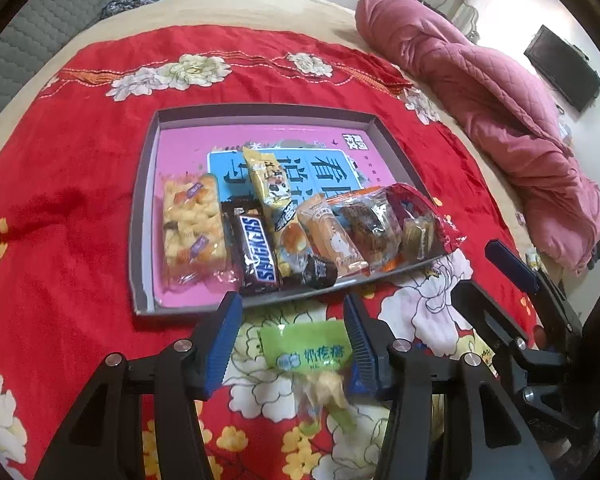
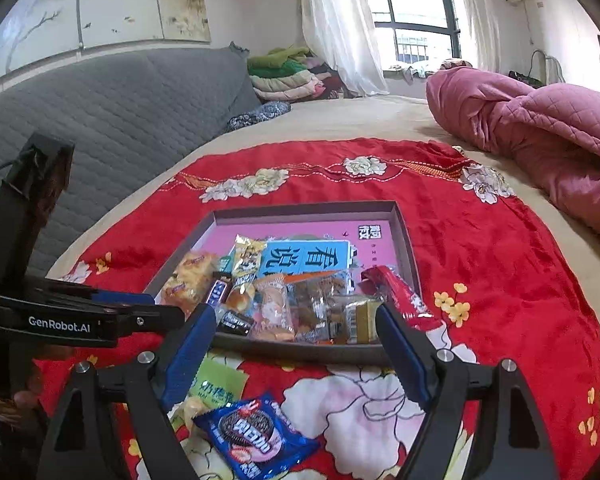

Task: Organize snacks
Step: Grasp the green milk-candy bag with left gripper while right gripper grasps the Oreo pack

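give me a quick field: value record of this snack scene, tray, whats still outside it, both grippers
surface: red floral cloth on a bed
tray: shallow grey box lid, pink printed floor
in tray: row of packets along the near edge, including a Snickers bar and a red packet at the right end
outside tray: green candy packet, blue Oreo packet, both on the cloth
left gripper: open, green packet between its fingers, not pressed
right gripper: open, empty, above the Oreo packet
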### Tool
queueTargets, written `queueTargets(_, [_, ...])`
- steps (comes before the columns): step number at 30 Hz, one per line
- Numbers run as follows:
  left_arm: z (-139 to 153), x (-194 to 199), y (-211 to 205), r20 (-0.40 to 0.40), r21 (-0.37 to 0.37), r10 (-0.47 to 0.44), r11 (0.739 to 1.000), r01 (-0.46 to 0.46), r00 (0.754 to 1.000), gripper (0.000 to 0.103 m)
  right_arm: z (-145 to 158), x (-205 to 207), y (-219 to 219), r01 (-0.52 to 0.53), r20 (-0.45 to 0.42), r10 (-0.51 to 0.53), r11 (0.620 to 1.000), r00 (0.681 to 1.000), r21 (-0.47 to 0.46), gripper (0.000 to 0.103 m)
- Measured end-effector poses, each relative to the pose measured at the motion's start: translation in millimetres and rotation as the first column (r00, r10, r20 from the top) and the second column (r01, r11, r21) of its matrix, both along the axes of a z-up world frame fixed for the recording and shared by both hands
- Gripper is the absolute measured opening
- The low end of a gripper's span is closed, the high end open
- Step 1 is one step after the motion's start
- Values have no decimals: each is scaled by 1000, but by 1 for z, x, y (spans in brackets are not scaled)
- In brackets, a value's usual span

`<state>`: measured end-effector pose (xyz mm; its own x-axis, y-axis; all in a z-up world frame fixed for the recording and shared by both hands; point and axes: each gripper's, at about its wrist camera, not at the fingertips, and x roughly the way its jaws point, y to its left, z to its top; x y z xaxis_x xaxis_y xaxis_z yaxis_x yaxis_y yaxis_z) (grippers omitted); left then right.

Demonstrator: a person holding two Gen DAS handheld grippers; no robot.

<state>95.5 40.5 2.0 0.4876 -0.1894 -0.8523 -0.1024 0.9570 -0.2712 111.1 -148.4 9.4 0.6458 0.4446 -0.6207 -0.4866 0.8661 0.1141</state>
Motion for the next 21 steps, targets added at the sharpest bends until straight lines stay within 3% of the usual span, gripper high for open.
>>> queueTargets(21, [-5, -36, -7, -45, -24, -41, 999, 40, 998, 56, -11, -26, -3, -72, -126, 61, 994, 990, -87, 82])
